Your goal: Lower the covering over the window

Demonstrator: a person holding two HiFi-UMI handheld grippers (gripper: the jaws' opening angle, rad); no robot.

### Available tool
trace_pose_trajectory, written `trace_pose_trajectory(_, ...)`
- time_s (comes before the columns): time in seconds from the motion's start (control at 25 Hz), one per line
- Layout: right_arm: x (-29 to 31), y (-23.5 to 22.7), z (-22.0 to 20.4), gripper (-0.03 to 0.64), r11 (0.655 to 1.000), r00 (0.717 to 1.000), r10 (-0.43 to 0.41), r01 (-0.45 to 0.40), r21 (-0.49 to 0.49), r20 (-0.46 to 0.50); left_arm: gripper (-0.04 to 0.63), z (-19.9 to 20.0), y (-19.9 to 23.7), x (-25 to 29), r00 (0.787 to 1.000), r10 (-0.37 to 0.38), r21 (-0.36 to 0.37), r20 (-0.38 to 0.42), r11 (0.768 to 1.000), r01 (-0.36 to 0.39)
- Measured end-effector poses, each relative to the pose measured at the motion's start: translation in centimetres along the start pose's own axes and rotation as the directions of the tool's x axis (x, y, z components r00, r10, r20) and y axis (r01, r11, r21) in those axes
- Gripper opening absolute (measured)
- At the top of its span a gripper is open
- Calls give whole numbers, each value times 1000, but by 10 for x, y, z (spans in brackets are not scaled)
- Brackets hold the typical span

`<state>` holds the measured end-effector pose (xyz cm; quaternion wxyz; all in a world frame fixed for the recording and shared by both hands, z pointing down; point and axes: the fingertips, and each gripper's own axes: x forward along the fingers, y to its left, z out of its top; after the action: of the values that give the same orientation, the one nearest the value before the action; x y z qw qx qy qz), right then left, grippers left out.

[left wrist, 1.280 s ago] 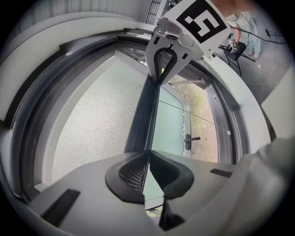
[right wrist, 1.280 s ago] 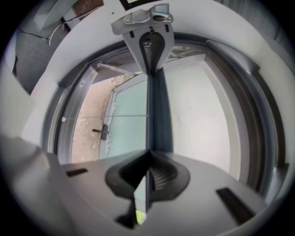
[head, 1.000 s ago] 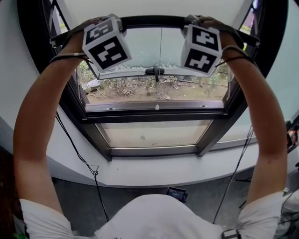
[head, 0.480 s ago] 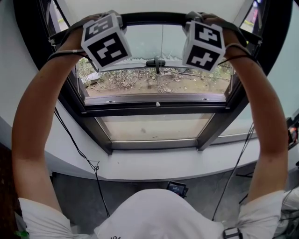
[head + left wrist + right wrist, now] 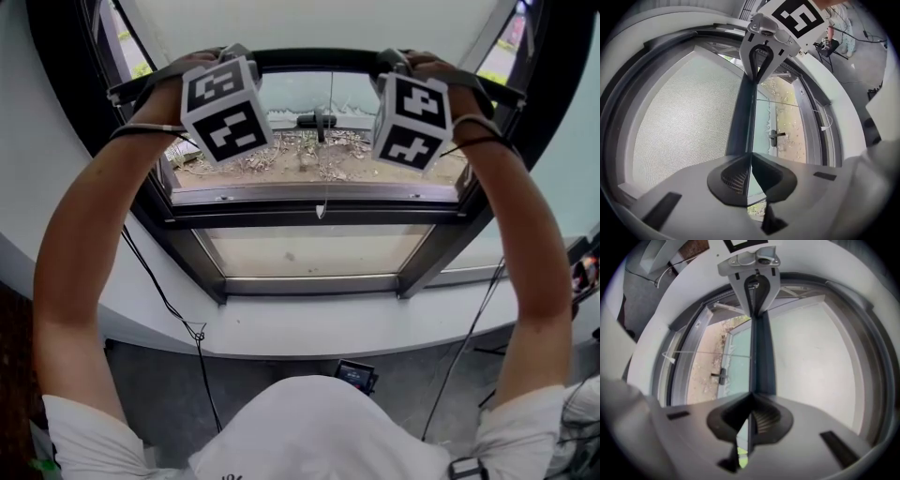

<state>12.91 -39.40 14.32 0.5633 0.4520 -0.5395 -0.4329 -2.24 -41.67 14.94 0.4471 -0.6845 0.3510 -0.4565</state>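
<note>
The covering's horizontal bottom bar (image 5: 314,60) is clamped by the right gripper (image 5: 751,399) and by the left gripper (image 5: 750,157), whose jaws are closing on it; travel lies straight downward.

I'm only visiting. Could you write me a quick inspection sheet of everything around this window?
Surface: white windowsill, nothing seen on it.
Job's things: mesh screen partly lowered; its dark bottom bar sits above the window handle.
Clutter: small dark device on the floor below the sill.
Grippers: left gripper jaws closing on the bar's edge; right gripper shut on the same bar.
Cables: black left cable and right cable hang down the wall; thin pull cord dangles from the bar.
Surroundings: dark window frame; dry scrubby ground outside.
</note>
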Motion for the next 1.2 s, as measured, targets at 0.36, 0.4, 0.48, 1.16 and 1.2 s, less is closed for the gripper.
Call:
trace_pose_trajectory(0.36,0,13,0,31,1000,1000,11,-11,6,-5,38,-1,-12,1,1000,-3,-29,13,1000,3)
trace_pose_trajectory(0.4,1,17,-1,31,1000,1000,21,-21,2,-6,38,-1,-16,3,1000,-11,-28,12,1000,11)
trace_pose_trajectory(0.48,4,26,0,31,999,999,46,-46,0,-6,38,-3,-25,6,999,-37,-34,9,999,38)
trace_pose_trajectory(1.16,11,67,1,31,995,995,95,-95,2,-11,38,-11,-64,17,995,-97,-43,-5,994,97)
trace_pose_trajectory(1.2,12,70,1,31,995,995,98,-98,0,-12,38,-12,-67,18,995,-99,-42,-6,994,99)
